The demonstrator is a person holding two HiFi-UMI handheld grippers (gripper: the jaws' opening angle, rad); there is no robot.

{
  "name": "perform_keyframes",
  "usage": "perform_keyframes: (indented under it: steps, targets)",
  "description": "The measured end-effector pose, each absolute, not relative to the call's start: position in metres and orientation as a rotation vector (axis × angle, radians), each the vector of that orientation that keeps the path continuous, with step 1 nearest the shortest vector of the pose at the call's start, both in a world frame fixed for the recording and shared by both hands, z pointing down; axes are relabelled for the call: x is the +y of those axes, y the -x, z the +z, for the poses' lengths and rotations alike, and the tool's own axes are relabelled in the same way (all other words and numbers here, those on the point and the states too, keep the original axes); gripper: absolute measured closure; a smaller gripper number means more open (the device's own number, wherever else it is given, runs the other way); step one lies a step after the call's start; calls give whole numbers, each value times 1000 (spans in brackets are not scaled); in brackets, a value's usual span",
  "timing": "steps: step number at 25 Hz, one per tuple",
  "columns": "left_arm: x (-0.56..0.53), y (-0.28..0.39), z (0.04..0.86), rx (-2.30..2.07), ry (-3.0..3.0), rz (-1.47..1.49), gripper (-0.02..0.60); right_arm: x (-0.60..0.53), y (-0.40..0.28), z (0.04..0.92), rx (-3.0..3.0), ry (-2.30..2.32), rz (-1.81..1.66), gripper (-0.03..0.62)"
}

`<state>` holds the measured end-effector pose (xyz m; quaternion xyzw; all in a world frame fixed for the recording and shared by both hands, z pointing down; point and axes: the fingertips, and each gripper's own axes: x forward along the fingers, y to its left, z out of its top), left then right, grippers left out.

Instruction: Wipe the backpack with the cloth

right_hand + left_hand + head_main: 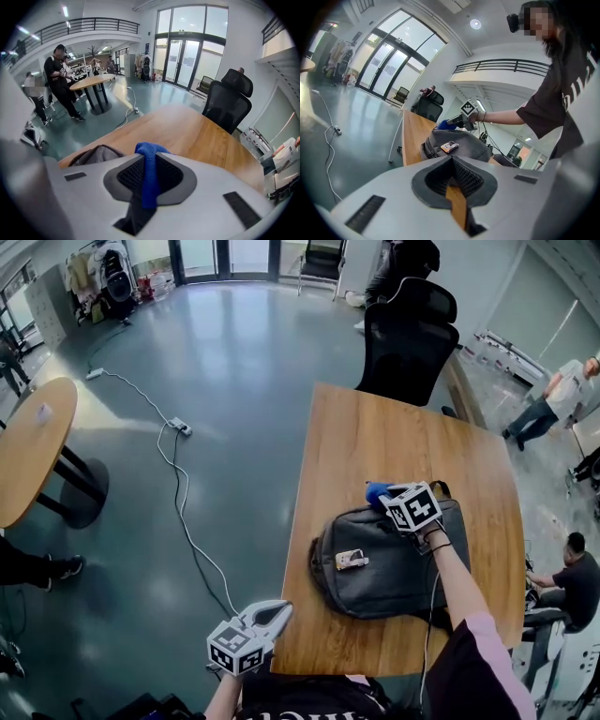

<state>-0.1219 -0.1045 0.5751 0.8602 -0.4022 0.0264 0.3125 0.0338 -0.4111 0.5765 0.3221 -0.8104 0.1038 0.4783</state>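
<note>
Left claw (281, 609): jaws together, empty, by the near-left corner.
Blue soft cloth (149, 165): light and limp; clamped in right claw (386, 497) at the backpack's far edge.
Grey fabric backpack (394, 568): flat on the wooden worktop (375, 437), near-right. It looks soft and may slide, so brace its near side.

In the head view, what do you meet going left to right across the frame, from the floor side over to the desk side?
round table → power strip → left hand-held gripper → backpack → seated person
</note>
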Motion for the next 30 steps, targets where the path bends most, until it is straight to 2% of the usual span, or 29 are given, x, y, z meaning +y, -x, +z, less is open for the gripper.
perform_keyframes:
  steps: [13, 19, 30]
  targets:
    - [-94, 155, 570, -1056, -2300, 45, 581, -357, 68, 576, -2066, -711, 299, 531]
    - [-88, 157, 566, -1040, -2308, 33, 581, -342, 82, 563, -2119, -893, 603, 531]
    - [-73, 154, 567, -1006, -2339, 42, 581, -266, 78, 601, -2058, -1038, 1010, 531]
